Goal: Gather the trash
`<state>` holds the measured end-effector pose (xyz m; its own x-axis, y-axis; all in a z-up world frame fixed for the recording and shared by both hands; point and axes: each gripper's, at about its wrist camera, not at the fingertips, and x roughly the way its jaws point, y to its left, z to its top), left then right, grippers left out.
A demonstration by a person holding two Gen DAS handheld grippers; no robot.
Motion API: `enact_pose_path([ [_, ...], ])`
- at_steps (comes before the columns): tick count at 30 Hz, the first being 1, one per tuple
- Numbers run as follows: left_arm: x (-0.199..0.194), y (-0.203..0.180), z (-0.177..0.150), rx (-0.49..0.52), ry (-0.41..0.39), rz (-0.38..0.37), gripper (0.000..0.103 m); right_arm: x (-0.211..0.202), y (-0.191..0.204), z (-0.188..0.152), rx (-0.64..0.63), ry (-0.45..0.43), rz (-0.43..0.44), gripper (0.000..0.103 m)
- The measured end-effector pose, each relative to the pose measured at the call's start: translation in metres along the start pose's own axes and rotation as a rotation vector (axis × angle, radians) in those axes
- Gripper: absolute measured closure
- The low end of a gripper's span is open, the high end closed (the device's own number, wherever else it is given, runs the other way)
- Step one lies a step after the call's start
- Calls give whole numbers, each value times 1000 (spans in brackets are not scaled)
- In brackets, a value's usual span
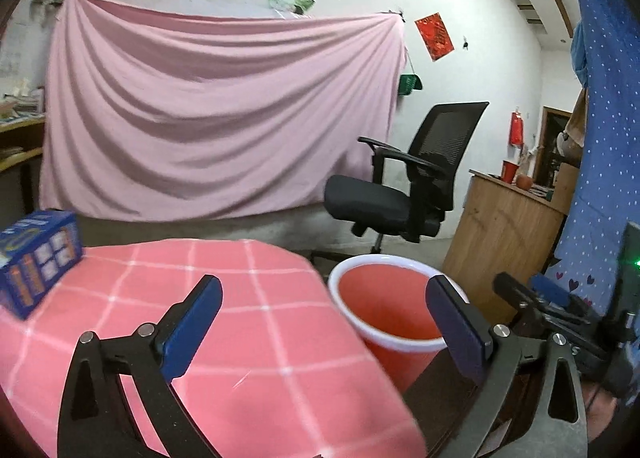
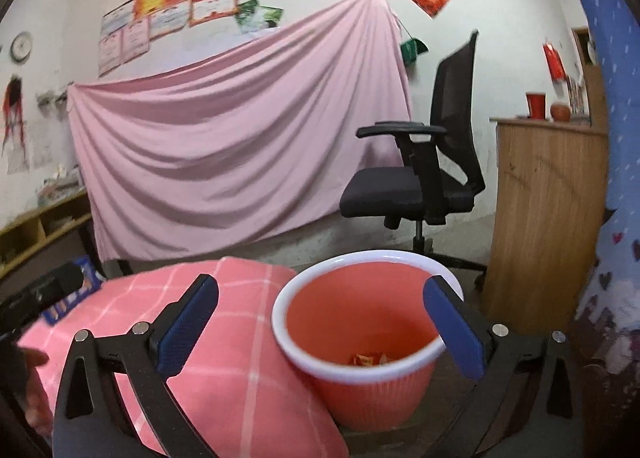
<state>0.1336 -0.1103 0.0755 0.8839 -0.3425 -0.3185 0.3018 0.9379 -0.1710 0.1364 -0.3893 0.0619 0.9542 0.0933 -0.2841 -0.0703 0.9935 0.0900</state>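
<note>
Both grippers' fingers stood spread wide and held nothing: the left gripper (image 1: 328, 322) above the pink checked table (image 1: 240, 298), the right gripper (image 2: 324, 322) above the red bin (image 2: 360, 338).

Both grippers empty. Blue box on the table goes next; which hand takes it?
Left, probably. From the left gripper the blue box sits in clear view on the pink checked table. From the right gripper it lies farther off, behind the left tool; the red bin is directly ahead.
</note>
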Motion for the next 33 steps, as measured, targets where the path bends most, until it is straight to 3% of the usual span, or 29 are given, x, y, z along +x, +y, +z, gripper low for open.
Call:
enact_pose_path([
  [11, -57, 8, -34, 33, -38, 54, 3, -53, 28, -24, -36, -53, -29, 0],
  [33, -69, 11, -37, 40, -57, 59, 2, -63, 24, -33, -50, -51, -23, 0],
])
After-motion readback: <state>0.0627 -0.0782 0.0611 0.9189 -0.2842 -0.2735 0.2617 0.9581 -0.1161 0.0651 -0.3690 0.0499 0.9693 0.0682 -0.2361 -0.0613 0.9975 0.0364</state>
